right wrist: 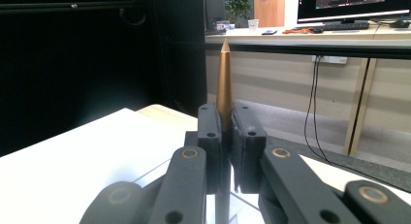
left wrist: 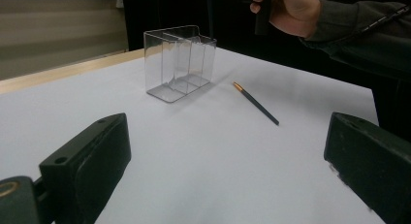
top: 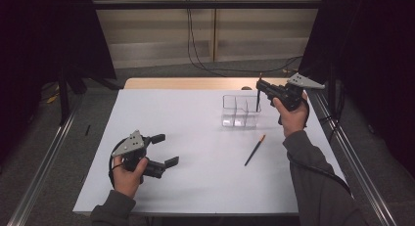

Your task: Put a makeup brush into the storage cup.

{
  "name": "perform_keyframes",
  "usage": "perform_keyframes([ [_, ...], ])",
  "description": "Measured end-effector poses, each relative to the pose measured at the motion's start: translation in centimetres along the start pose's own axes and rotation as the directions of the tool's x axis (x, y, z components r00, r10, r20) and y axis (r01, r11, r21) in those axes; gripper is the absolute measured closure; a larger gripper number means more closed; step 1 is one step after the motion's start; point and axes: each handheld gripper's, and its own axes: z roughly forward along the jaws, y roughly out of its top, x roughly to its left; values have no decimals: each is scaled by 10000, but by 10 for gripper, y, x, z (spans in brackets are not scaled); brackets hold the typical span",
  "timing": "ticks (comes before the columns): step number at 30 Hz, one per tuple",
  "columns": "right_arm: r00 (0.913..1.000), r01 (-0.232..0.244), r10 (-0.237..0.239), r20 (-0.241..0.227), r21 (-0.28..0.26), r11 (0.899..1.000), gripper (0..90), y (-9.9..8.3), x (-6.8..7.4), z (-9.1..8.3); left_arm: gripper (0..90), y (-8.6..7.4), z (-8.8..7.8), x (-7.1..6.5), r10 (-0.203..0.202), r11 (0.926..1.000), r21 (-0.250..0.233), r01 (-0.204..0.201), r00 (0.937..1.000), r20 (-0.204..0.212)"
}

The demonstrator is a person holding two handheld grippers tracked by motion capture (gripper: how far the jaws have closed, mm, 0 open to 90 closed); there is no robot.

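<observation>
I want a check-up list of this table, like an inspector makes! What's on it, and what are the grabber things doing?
Surface: white table top, flat, with a wooden strip along its far edge.
Job's things: clear divided box standing upright; one pen held upright over it, gold tip up; second pen lying flat on the table near the box.
Clutter: nothing seen.
Grippers: right hand-held gripper shut on the upright pen; left hand-held gripper open, holding nothing.
Cables: black cable trailing along the right sleeve; wall cables hanging behind the table.
Surroundings: dark curtains at both sides, grey floor, metal rails.
</observation>
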Motion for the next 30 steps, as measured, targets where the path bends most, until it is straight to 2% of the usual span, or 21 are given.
perform_keyframes([
  [3,10000,-74,74,-2,19,10000,841,-3,-1,-2,27,0,0,-1,28,10000,2,-28,10000,-86],
  [7,9999,-110,110,89,8,9999,841,-7,-2,-3,27,0,0,0,35,10000,31,-35,10000,-50],
  [11,9999,-146,146,-16,57,9999,840,-11,-3,-4,26,0,0,0,28,10000,15,-29,10000,21],
  [12,9998,-186,186,41,50,9998,840,-11,-2,-4,27,0,1,-1,-21,10000,-25,20,10000,-89],
  [14,9998,-217,216,17,109,9997,839,-14,-2,-4,27,0,0,0,4,10000,16,-5,10000,17],
  [16,9998,-220,220,7,88,9997,839,-16,-2,-5,27,0,0,-1,27,10000,4,-27,9999,-99],
  [20,9997,-228,227,70,157,9996,838,-19,-3,-6,27,0,0,0,31,10000,6,-31,10000,-13],
  [22,9995,-304,303,52,163,9994,838,-21,-3,-6,27,0,1,-1,-24,10000,-14,24,9999,-104],
  [24,9998,-171,170,72,248,9995,838,-21,-3,-7,27,0,1,-1,-27,10000,-4,27,10000,-71],
  [30,9997,-225,222,67,383,9990,835,-24,-3,-8,27,0,1,-1,45,10000,80,-44,10000,-60],
])
